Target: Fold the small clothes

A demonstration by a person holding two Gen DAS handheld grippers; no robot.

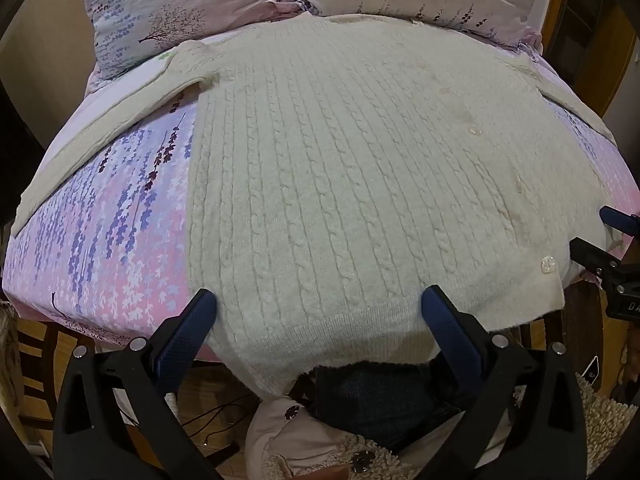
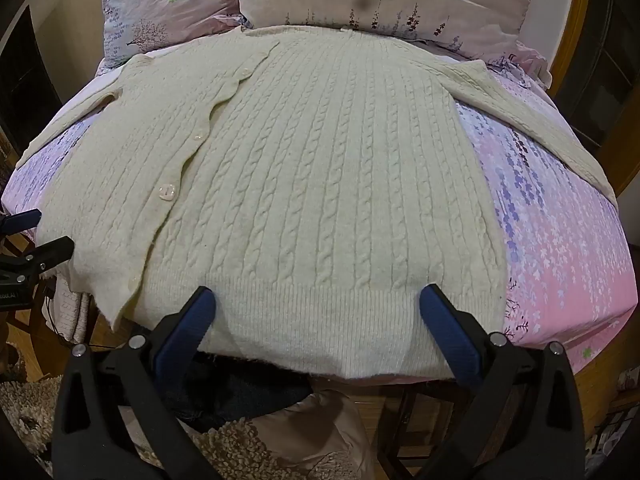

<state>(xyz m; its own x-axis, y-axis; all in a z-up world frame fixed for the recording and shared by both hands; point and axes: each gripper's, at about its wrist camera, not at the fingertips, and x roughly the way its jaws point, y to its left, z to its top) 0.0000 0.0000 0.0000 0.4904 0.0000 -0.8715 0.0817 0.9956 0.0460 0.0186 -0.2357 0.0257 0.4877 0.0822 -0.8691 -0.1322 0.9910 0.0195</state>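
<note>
left wrist view: bed in pink and lilac floral sheet, filling most of the scene; two matching pillows at the far end.
cardigan: cream cable knit, spread flat on the bed, front up, collar towards the pillows, ribbed hem hanging just over the near edge.
sleeves: left sleeve and right sleeve both angled outward on the sheet, not yet folded in.
placket: seemingly buttoned, slightly wavy; pale buttons down the front.
left tool: spread wide, empty, fingers straddling the hem.
right tool: likewise wide and empty, over the hem on its side.
step, as judged: start of the fold, probably a hem pinch.
doing it well: pinch both knit layers at matching spots, lift evenly, keep the placket straight; soft knit likely to stretch and sag.
</note>
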